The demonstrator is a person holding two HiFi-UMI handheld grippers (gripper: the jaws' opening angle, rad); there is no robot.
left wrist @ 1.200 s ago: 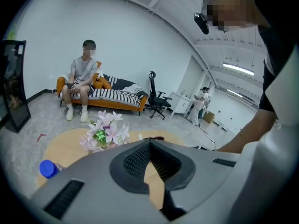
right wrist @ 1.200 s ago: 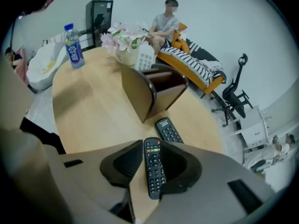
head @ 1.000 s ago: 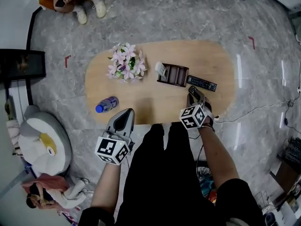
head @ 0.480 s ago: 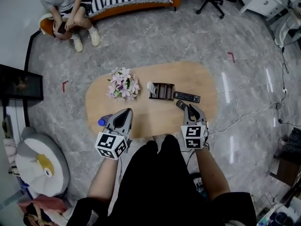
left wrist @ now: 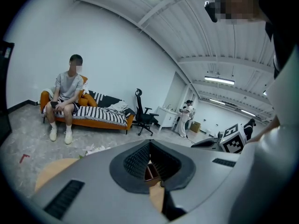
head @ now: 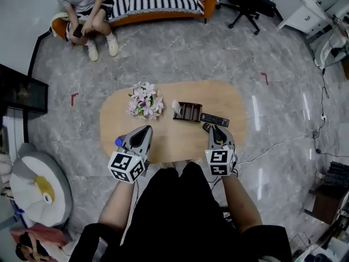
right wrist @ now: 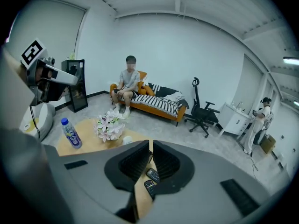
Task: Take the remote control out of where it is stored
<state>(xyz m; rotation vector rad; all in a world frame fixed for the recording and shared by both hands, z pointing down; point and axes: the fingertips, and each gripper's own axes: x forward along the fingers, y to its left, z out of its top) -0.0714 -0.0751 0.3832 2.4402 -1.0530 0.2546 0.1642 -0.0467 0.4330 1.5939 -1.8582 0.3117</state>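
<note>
Over wooden table (head: 229, 100) and grey floor (head: 180, 48), left gripper (head: 146, 127) hangs clenched, right gripper (head: 216, 129) just closed empty.

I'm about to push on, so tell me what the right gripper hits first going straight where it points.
Most likely the small dark remote lying on the table; depth is uncertain. On the right gripper the jaws have just been closing, nothing between them.

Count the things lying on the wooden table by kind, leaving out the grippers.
remote controls: 2
brown storage box: 1
white item at the box's end: 1
flower bunch: 1
plastic bottle: 1
Total: 6
</note>
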